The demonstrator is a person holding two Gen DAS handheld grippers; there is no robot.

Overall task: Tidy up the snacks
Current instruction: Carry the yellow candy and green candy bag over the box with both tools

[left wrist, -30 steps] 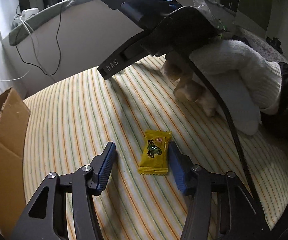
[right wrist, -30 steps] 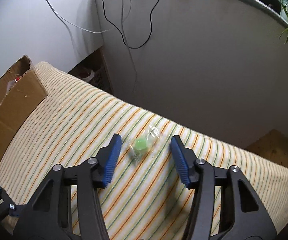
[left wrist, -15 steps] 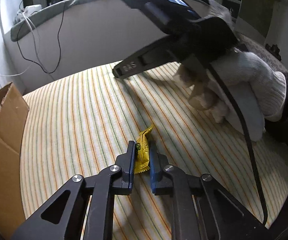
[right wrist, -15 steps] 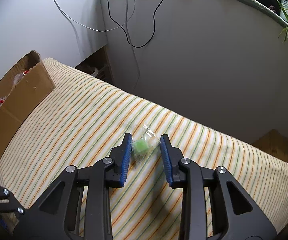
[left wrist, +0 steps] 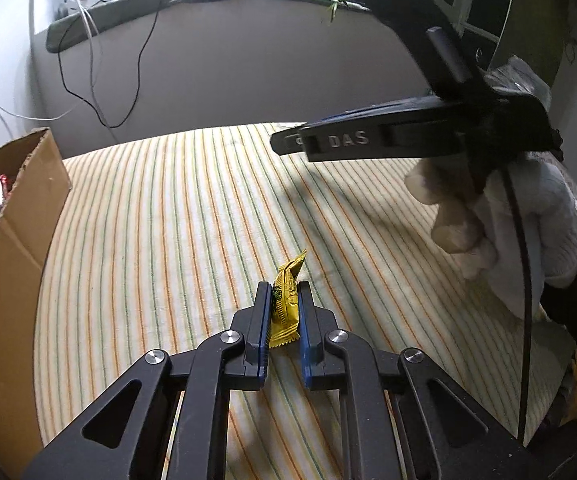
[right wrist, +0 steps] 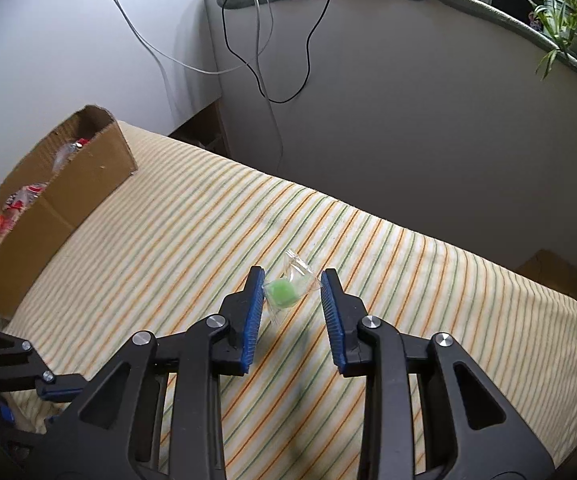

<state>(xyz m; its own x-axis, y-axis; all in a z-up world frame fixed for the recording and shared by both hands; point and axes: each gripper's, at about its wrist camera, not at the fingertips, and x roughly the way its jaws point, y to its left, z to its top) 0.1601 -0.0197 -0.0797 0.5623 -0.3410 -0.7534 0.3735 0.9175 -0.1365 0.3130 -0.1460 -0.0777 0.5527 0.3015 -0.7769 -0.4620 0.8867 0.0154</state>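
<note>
Yellow foil candy packet (left wrist: 285, 307) sits pinched on edge in my left gripper (left wrist: 283, 322), just clear of the striped cloth table (left wrist: 168, 240). Green candy in a clear wrapper (right wrist: 286, 293) is held in my right gripper (right wrist: 291, 312), likely only by its crinkly wrapper, so it could slip. Brown cardboard box (right wrist: 68, 196) lies well left of both; open cloth between. Table's far edge is close beyond the green candy.

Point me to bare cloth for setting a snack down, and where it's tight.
Free: striped cloth between the cardboard box and the grey wall. Tight: the box already holds wrappers, and the right gripper and its gloved hand hang over the cloth's right side in the left view.
</note>
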